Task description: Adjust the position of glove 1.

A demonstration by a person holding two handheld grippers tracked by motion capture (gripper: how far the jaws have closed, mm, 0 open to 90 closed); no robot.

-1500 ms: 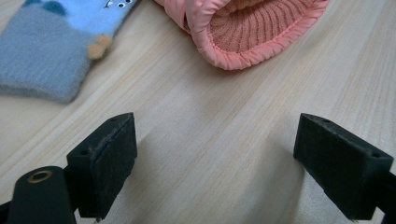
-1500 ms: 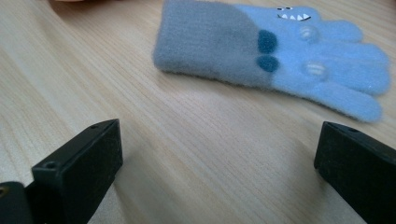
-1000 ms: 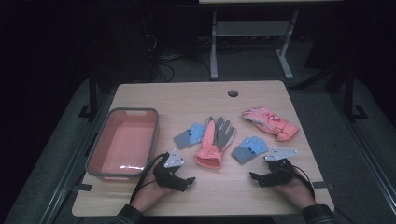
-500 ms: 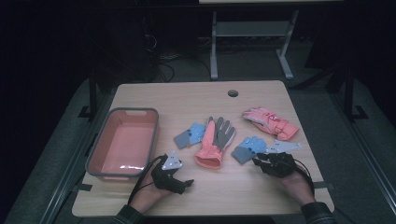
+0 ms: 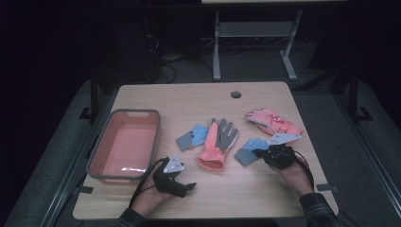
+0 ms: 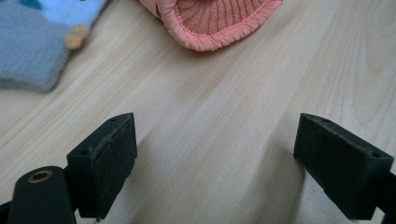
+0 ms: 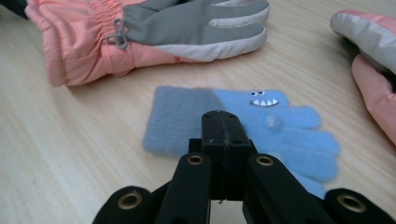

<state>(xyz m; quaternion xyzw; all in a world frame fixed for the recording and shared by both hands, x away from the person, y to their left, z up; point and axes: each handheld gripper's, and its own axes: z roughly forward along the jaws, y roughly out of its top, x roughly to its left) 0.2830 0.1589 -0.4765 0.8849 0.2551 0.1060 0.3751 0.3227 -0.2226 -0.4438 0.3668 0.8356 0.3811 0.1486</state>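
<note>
Two blue knit gloves lie on the wooden table (image 5: 265, 99), one (image 5: 193, 137) left of a pink and grey ski glove (image 5: 217, 144), the other (image 5: 247, 150) to its right. A second pink ski glove (image 5: 272, 122) lies further right. My right gripper (image 5: 260, 152) is shut, its tips over the right blue glove (image 7: 243, 119), which lies flat and has a toothy face; the ski glove (image 7: 154, 32) lies beyond. My left gripper (image 5: 183, 182) stands wide open (image 6: 217, 144) low over bare wood, short of the ski glove's cuff (image 6: 219, 23) and the other blue glove (image 6: 37, 46).
A pink bin (image 5: 101, 149) with a grey rim stands on the table's left side, close to my left hand. A round cable hole (image 5: 235, 94) sits near the far edge. Beyond the table stands a grey metal frame (image 5: 255, 30) on dark floor.
My right gripper has moved forward and slightly left, onto the right blue glove. The left gripper has stayed about where it was.
</note>
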